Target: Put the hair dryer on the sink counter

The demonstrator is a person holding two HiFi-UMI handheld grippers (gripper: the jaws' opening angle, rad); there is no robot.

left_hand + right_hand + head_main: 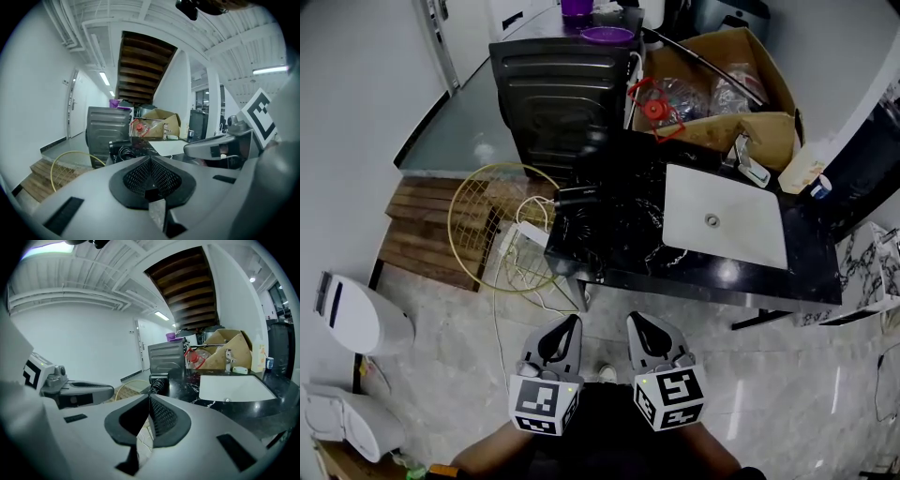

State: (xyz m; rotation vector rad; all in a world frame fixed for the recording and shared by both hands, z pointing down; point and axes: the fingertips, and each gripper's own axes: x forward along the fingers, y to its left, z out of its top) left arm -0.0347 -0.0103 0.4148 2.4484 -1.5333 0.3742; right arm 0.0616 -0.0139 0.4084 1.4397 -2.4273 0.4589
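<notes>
The black hair dryer [579, 196] lies on the left end of the black sink counter [722, 277], its cord coiled beside it. The white basin [724, 221] is set into the counter to its right. Both grippers hang low in the head view, close to the person and well short of the counter. My left gripper [570, 325] is shut with nothing between its pads. My right gripper [640, 322] is also shut and empty. The left gripper view shows the hair dryer [120, 149] far ahead, and it also shows ahead in the right gripper view [159, 380].
A dark metal cabinet [562, 89] stands behind the counter's left end, and a cardboard box [769, 127] with plastic bottles behind the basin. On the floor at left are a yellow wire basket [492, 225], a white power strip [525, 234], a wooden pallet [417, 230] and a white bin [356, 314].
</notes>
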